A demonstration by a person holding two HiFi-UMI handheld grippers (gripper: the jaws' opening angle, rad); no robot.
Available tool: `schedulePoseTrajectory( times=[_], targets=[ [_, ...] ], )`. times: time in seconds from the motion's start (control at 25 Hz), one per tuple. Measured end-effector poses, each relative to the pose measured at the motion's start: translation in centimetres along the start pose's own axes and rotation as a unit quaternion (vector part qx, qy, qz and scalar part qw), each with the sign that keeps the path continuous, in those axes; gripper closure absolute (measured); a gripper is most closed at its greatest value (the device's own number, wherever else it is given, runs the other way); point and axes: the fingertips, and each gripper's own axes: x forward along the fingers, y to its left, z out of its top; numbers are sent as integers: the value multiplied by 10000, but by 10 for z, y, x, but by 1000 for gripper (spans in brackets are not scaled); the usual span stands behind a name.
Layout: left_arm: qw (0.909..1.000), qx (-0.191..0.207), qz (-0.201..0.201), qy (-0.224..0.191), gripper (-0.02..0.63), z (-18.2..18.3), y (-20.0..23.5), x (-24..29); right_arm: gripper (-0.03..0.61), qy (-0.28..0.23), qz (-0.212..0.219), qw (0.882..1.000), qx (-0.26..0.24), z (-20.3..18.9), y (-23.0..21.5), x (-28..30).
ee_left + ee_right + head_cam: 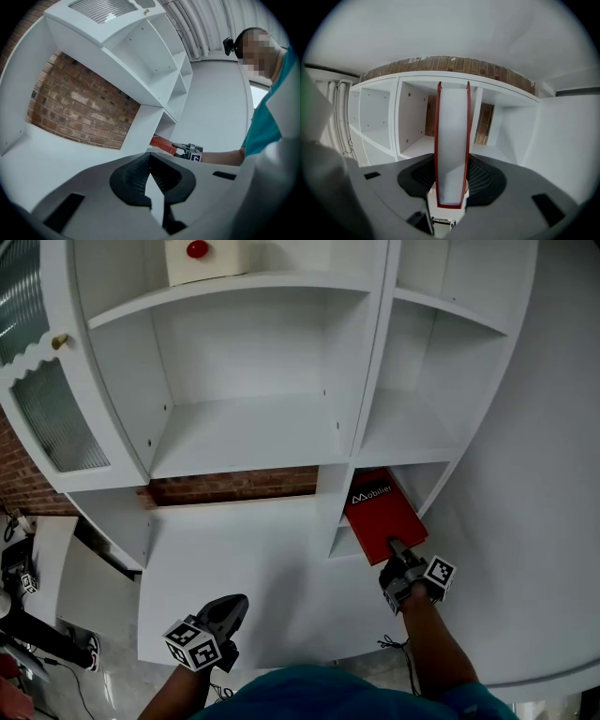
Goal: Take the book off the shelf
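Note:
A red book (382,512) with white print on its cover sticks out of a narrow low compartment of the white shelf unit (253,437), leaning toward me. My right gripper (397,549) is shut on the book's near lower edge. In the right gripper view the book (452,145) stands edge-on between the black pads (485,180), which press on both red covers. My left gripper (234,604) hangs low at the left over the white counter, shut and with nothing in it. The left gripper view shows the book (163,144) and the right gripper (180,147) from the side.
A brick wall (234,486) shows behind the open back of the counter (244,568). The upper shelves hold only a white box with a red knob (202,259). A ribbed-glass cabinet door (47,409) stands at the left. A white wall (544,474) lies to the right.

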Motion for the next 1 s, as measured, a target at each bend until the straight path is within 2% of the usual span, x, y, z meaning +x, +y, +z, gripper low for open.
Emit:
schedulePoseTrajectory(
  times=[0.44,0.8,1.0],
  targets=[
    [9993,135,-333,-72,601,13,9,-44,394,-721,158,9967,-346,-18,28,-47],
    [9981,208,-570,-99,601,16,13,-70,394,-1075,247,9924,-550,-40,42,-88],
    [9975,200,-672,-107,601,11,8,-71,395,-1103,328,9908,-712,-50,51,-106]
  ],
)
